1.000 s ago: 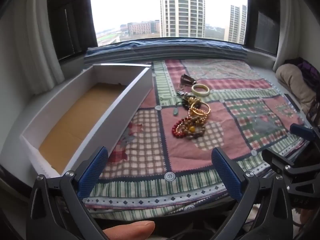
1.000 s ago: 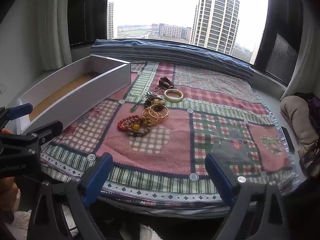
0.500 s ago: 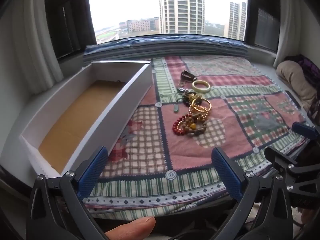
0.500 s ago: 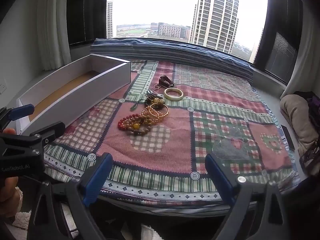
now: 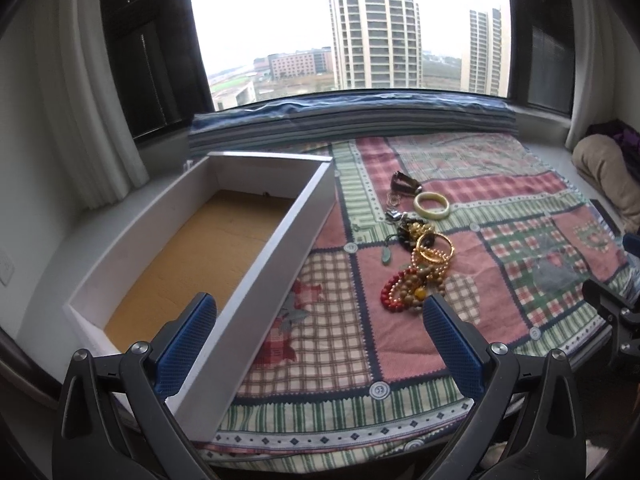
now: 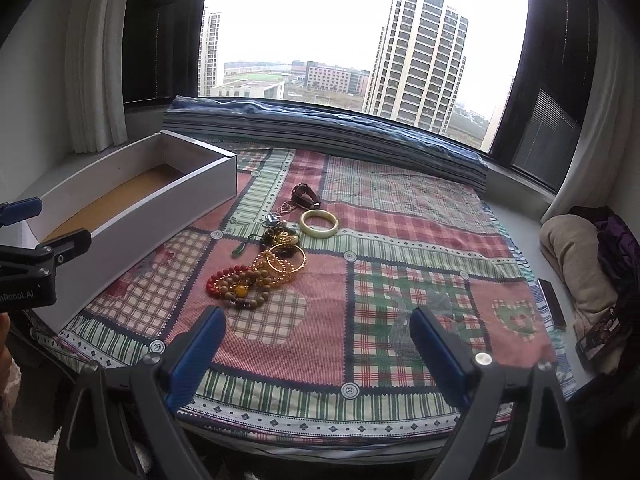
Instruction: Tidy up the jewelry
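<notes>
Your left claw (image 5: 320,340) hangs with fingers spread wide and empty — so does your right claw (image 6: 318,344). The jewelry pile (image 6: 260,268) lies on the checked blanket (image 6: 400,240) ahead of the right claw, slightly to its left. The white box (image 5: 248,276) — open, cardboard-floored — sits ahead-left of your left claw, beside the pile.

My left claw (image 5: 320,340), fingers spread wide, blue pads (image 5: 186,344) facing inward, grips nothing. My right claw (image 6: 318,354), likewise spread wide and holding nothing, is level with it. Each claw shows at the edge of the other's view: left (image 6: 24,240), right (image 5: 616,300); they are well apart.
</notes>
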A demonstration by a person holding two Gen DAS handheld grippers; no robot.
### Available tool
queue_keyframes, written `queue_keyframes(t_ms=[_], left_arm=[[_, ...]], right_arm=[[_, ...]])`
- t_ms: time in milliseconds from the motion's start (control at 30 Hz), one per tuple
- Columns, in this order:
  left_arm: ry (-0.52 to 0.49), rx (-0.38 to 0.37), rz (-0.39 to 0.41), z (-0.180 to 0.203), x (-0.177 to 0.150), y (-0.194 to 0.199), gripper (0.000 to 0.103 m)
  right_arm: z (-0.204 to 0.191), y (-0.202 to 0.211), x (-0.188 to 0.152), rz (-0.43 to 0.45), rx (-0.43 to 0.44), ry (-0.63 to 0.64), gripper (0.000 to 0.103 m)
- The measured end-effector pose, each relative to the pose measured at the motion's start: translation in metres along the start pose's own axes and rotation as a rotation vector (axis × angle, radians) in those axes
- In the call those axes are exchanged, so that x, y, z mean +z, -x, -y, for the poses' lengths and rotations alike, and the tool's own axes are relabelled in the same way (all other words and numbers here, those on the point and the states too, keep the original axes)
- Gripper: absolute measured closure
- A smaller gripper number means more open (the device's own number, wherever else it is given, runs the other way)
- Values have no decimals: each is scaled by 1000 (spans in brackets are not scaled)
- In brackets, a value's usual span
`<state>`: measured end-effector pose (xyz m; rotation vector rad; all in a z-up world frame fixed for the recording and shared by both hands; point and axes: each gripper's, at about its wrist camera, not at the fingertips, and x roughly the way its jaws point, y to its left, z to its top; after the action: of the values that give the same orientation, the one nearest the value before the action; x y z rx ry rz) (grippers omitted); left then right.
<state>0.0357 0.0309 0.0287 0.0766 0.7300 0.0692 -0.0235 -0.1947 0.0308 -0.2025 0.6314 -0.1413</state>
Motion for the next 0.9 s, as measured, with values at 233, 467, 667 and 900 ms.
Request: queue_keyframes(t_ms=[233,467,667,900], left_arm=[[73,-47,-45,0,-3,-11,0],[44,-30,-57,16,-10,-13,0],[33,-15,-67,21,-15,-16,0],[28,-7,-64,23,-20,-15,0]], right_arm=[[8,-6,5,0,-37,7,8],[9,-14,2,-28,-56,-4,8],[2,-19,-2,-42,-100,25,8],[0,-17,-3,-45,-112,37,8]])
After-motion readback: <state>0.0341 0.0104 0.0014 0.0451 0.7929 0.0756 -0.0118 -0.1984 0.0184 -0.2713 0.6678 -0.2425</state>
